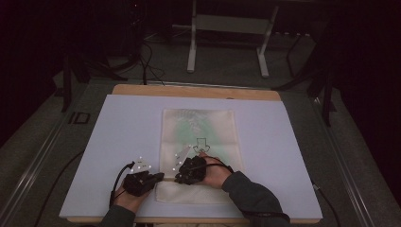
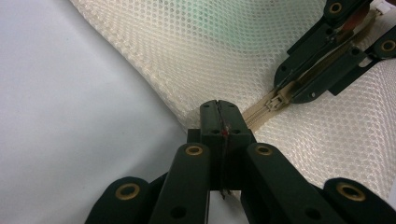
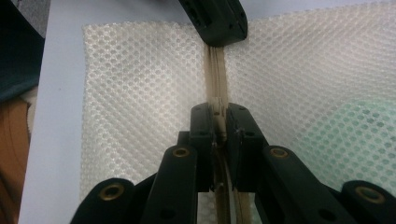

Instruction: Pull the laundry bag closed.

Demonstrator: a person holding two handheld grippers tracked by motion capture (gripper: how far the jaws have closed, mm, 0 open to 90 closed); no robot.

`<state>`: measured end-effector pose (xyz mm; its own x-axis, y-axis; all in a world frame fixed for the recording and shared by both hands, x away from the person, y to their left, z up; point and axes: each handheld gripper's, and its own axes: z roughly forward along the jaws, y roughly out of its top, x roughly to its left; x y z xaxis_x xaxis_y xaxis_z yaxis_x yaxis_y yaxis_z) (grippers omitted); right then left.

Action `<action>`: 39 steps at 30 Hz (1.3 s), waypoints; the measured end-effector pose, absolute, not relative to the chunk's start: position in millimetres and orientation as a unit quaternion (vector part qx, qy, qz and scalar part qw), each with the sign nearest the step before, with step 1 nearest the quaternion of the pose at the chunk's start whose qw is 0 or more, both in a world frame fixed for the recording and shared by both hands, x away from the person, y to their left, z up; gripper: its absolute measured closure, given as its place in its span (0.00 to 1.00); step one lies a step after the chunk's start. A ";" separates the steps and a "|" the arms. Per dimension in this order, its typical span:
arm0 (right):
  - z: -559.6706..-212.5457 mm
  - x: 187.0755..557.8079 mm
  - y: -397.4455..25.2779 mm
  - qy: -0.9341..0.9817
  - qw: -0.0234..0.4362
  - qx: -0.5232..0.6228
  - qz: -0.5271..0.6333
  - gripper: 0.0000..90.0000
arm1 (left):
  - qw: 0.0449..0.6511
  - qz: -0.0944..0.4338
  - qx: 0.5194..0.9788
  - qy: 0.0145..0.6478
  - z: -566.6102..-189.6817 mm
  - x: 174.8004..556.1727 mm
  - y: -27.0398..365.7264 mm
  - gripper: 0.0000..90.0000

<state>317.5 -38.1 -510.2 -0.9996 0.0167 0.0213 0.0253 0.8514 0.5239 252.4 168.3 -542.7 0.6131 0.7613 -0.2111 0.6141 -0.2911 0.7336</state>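
A cream mesh zip bag (image 1: 198, 137) with a green item showing faintly inside lies flat on the white board (image 1: 118, 137). My left gripper (image 1: 160, 177) sits at the bag's near left edge. In the left gripper view it (image 2: 218, 114) is shut on the bag's edge, at the end of the beige zipper tape (image 2: 259, 114). Just to its right, my right gripper (image 1: 179, 178) is shut on the zipper pull (image 3: 218, 116), with the zipper tape (image 3: 215, 70) running ahead toward the left gripper (image 3: 217, 18). The slider (image 2: 279, 100) shows between the right gripper's jaws in the left gripper view.
The white board rests on a wooden table (image 1: 196, 91). A grey metal frame (image 1: 227, 38) stands on the floor beyond it, with cables (image 1: 146, 66) nearby. Both forearms come in at the bottom edge, and the grippers are a few centimetres apart.
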 end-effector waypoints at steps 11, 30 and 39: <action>-507.4 318.7 -46.1 -0.965 0.005 -0.009 -0.261 0.91 | 0.411 0.087 0.799 0.431 -542.6 252.8 168.9 0.99; -505.2 318.2 -56.1 -0.968 0.000 -0.008 -0.250 0.91 | 0.412 0.085 0.798 0.432 -542.8 252.9 169.1 0.99; -504.5 317.3 -59.6 -0.970 -0.001 -0.006 -0.243 0.91 | 0.413 0.084 0.797 0.432 -542.8 253.0 169.2 0.99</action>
